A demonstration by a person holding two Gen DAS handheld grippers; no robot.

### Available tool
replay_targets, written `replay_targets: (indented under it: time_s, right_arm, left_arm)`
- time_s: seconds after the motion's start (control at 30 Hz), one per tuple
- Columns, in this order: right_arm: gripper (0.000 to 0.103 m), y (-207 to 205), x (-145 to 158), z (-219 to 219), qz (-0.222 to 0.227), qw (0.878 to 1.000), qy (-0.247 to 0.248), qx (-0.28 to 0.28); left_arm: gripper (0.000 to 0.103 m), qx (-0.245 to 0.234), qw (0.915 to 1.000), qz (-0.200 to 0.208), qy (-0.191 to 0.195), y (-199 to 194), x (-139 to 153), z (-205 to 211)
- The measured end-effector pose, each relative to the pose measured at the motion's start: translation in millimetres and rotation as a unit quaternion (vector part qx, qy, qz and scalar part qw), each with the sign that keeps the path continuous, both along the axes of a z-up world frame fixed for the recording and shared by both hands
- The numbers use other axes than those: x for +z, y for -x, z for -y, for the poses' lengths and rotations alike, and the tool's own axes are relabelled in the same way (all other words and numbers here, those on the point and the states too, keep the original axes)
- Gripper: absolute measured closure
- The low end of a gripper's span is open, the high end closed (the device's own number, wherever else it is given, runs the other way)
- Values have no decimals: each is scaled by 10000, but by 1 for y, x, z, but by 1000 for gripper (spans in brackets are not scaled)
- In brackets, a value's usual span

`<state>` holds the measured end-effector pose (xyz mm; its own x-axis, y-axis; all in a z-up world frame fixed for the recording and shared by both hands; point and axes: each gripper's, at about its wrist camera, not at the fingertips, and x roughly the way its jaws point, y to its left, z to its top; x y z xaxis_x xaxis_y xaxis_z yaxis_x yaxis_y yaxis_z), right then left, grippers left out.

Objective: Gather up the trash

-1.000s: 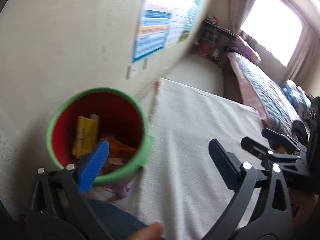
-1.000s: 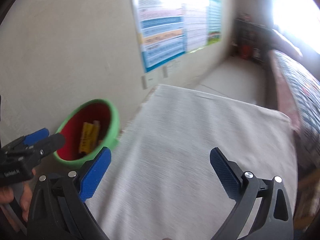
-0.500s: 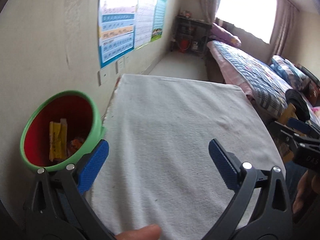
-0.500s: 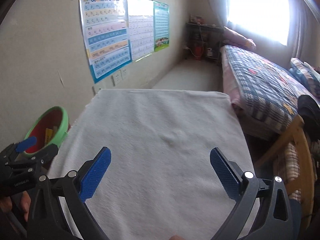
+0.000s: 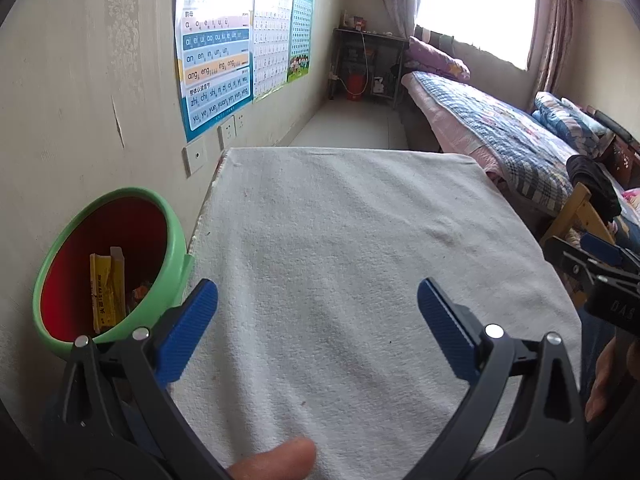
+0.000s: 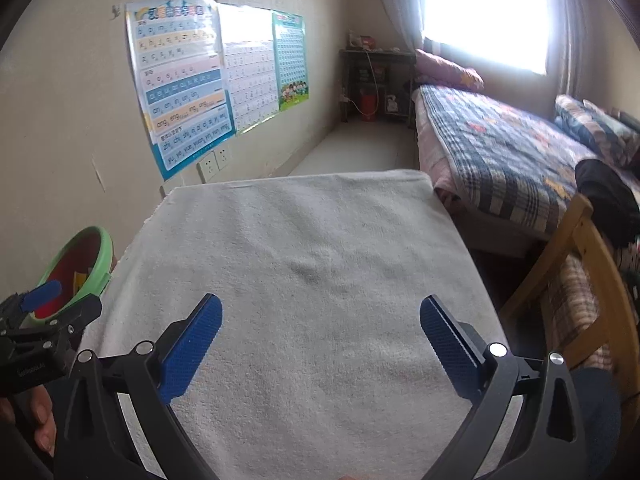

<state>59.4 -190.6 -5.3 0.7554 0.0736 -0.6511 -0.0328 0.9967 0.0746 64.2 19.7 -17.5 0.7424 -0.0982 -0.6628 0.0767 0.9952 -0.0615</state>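
A green bin with a red inside (image 5: 176, 248) stands at the left, between the wall and the table; it also shows in the right wrist view (image 6: 100, 256). Yellow and orange wrappers (image 5: 106, 288) lie in it. My left gripper (image 5: 318, 320) is open and empty over the white cloth on the table (image 5: 340, 240), just right of the bin. My right gripper (image 6: 320, 332) is open and empty over the same cloth (image 6: 312, 248). No trash shows on the cloth.
Posters (image 5: 216, 64) and wall sockets (image 5: 228, 132) are on the left wall. A bed (image 6: 500, 148) runs along the right. A wooden chair (image 6: 580, 280) stands by the table's right edge. A dark shelf (image 5: 368, 64) is at the far end.
Both grippers have pulled back from the bin and swung right toward the table. The bin has shifted to the left edge of both views. Both stay open and empty.
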Motion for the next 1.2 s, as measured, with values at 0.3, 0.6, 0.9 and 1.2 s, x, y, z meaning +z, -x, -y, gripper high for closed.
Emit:
replay_targets:
  time_s: [0.3, 0.6, 0.9, 1.2]
  right_arm:
    - [7, 0, -3, -1, 65, 10000, 17, -71]
    - [7, 2, -4, -4, 89, 9999, 19, -66]
    - [7, 2, -5, -6, 89, 9999, 64, -68]
    - [7, 2, -8, -7, 69, 9999, 97, -80]
  left_arm:
    - [5, -216, 9997, 130, -67, 3, 1, 11]
    - [5, -258, 9995, 188, 37, 5, 3, 9]
    - [5, -308, 9992, 230, 53, 6, 4, 11]
    - [5, -327, 9991, 238, 106, 5, 3, 10]
